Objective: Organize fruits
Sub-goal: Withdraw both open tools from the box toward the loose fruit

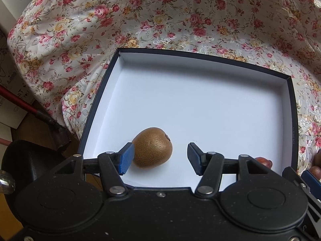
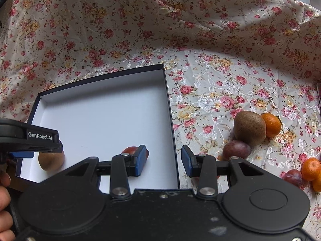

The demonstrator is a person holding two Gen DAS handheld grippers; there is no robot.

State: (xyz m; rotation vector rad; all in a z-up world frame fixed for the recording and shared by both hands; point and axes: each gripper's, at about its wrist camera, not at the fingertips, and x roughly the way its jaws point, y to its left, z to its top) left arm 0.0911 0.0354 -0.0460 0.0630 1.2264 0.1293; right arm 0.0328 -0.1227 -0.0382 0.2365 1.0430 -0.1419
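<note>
Left claw (image 1: 160,156) gapes level over the box (image 1: 289,108), beside a kiwi (image 1: 152,150).

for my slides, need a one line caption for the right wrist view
Open right gripper straddles the box's edge, a plum inside, more fruit waiting on the floral cloth.

- Kiwis: two. One (image 1: 152,147) lies in the box; the other (image 2: 249,128) sits on the cloth.
- Plums: three. One (image 2: 134,151) lies in the box, partly hidden behind a gripper finger; two lie on the cloth, one (image 2: 236,149) beside the kiwi and one (image 2: 293,177) near the right edge.
- Tangerines: at least two on the cloth, one (image 2: 271,125) behind the kiwi and one (image 2: 311,168) at the right edge; a further orange sliver there is cut off.
- Boxes: one (image 1: 289,108), dark-rimmed, white inside.
- Floral cloths: one (image 2: 210,92).
- Grippers: two, left (image 1: 160,157) and right (image 2: 163,161).
</note>
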